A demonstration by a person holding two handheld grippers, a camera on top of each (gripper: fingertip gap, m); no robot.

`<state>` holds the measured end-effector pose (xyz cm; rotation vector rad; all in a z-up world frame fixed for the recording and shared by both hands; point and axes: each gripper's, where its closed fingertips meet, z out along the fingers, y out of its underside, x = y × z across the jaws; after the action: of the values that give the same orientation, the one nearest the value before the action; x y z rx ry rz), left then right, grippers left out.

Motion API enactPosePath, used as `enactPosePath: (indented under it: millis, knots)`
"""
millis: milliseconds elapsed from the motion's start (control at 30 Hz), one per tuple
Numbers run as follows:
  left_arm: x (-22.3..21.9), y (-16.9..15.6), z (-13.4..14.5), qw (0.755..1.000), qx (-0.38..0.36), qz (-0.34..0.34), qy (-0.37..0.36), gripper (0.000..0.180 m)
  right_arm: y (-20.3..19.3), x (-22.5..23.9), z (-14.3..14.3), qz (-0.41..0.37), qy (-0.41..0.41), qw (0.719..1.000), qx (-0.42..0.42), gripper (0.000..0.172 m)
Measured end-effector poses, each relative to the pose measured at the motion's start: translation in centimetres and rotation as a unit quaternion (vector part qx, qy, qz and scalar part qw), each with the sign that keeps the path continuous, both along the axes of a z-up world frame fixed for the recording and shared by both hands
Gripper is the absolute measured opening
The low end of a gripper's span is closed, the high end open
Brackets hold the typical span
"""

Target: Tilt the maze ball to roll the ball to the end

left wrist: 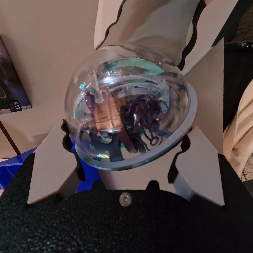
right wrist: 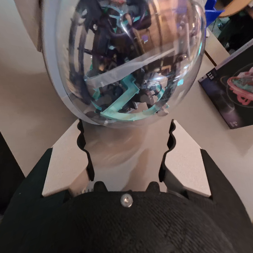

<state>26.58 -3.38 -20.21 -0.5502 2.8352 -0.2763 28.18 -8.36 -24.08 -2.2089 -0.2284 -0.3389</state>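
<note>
Left gripper (left wrist: 126, 123) pinching clear rigid plastic maze ball (left wrist: 127, 108) w/ grey seam ring (left wrist: 192, 108): slippery, light, crackable. Right gripper (right wrist: 125, 123) spread below ball; you regrip at ring.

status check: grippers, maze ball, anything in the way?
Left gripper clamped on the maze ball. Right gripper open, fingertips short of the sphere. Dark box on the table alongside, not blocking.

Each gripper (right wrist: 126, 123): black textured body, silver screw (right wrist: 126, 201), white fingers (right wrist: 65, 154), wavy black pads (right wrist: 83, 147).
</note>
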Motion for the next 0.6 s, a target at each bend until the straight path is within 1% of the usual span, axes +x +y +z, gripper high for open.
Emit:
enactPosePath:
  millis: [100, 200, 433, 600]
  knots:
    - [0.2, 0.1, 0.0, 1.0, -0.02, 0.003, 0.009, 0.158, 0.5, -0.2, -0.4, 0.007, -0.001, 1.0, -0.006, 0.117]
    - [0.4, 0.4, 0.0, 0.999, -0.037, 0.013, 0.031, 0.158, 0.8, 0.2, -0.5, 0.001, -0.006, 1.0, -0.005, 0.116]
    - [0.7, 0.8, 0.0, 0.997, -0.041, 0.011, 0.064, 0.158, 1.0, 0.3, -0.6, -0.008, 0.018, 1.0, 0.0, 0.111]
    - [1.3, 0.1, 0.3, 0.994, -0.089, 0.012, 0.061, 0.158, 0.9, 0.7, -0.8, -0.01, 0.022, 1.0, 0.001, 0.108]
